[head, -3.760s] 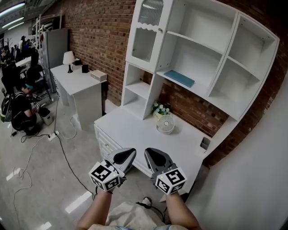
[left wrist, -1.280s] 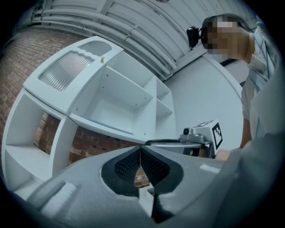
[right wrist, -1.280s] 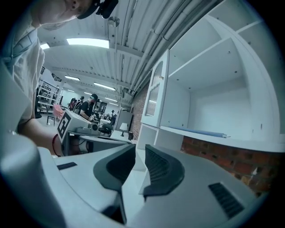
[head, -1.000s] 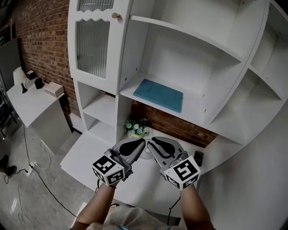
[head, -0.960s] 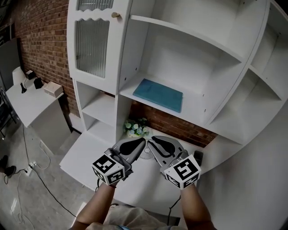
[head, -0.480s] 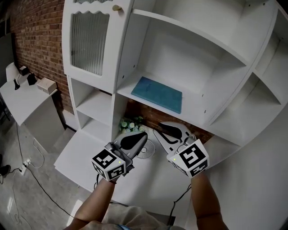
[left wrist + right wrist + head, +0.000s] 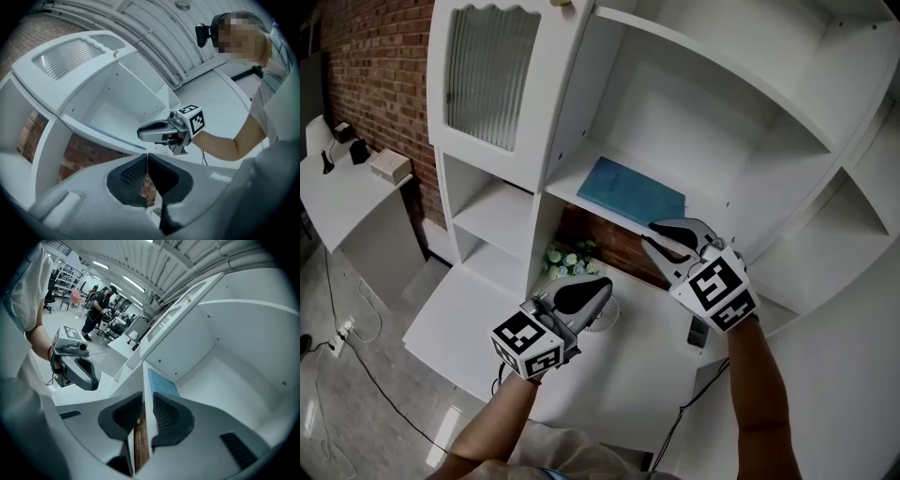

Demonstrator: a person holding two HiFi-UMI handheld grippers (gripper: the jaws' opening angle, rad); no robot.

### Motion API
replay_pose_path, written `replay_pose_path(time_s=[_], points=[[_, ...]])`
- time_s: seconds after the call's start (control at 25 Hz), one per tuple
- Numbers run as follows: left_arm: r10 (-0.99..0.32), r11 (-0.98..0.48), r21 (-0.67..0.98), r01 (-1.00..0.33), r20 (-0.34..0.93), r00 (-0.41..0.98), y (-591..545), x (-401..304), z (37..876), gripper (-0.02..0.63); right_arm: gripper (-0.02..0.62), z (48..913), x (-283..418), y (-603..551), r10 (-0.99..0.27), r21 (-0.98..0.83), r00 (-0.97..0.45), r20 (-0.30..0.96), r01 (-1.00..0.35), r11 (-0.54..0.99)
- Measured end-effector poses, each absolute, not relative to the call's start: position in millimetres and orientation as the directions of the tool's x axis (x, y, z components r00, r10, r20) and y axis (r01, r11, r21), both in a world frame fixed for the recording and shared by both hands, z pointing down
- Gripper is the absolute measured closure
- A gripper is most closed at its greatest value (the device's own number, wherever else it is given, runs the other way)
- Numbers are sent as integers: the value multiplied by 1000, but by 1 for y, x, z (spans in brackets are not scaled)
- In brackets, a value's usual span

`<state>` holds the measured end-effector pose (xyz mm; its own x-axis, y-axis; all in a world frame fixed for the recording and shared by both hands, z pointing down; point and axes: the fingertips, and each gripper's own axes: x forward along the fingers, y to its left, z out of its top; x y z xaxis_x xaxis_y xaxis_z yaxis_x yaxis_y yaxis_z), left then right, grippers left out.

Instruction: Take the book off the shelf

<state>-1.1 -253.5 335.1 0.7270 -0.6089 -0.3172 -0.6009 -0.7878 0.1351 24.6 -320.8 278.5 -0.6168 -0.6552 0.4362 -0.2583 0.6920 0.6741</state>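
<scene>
The blue book lies flat on the shelf in the middle compartment of the white shelf unit. It sits toward the left side of that board, and its near edge is close to the front edge.

The right gripper is raised to the front edge of this shelf, just beside the near right corner of the book. I cannot tell from the head view if it touches the book. Its jaws stand a little apart with only a narrow gap between them. In the right gripper view the front edge of the shelf board shows through this gap, with the book lying beyond it. The pads hold nothing.

The left gripper is lower, above the counter and below the shelf. Its jaws are closed together with nothing between them, and it points a little upward toward the shelf.

Under the shelf, on the counter, there is a small bunch of flowers. Beside it stands a small white fan, mostly hidden behind the left gripper. A small dark object lies on the counter below the right gripper.

To the left of the book's compartment is a cabinet door with ribbed glass. Farther left are a brick wall and a second counter carrying a small box.
</scene>
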Motion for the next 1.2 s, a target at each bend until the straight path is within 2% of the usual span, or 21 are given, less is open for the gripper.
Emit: replay_pose_path(time_s=[0.72, 1.2], points=[[-599, -796, 150, -586, -334, 728, -263, -6, 339, 595, 514, 293, 10, -356, -669, 709, -518, 533, -157, 687], [-591, -803, 155, -576, -327, 737, -267, -8, 345, 595, 515, 297, 7, -370, -641, 669, -511, 573, -161, 726]])
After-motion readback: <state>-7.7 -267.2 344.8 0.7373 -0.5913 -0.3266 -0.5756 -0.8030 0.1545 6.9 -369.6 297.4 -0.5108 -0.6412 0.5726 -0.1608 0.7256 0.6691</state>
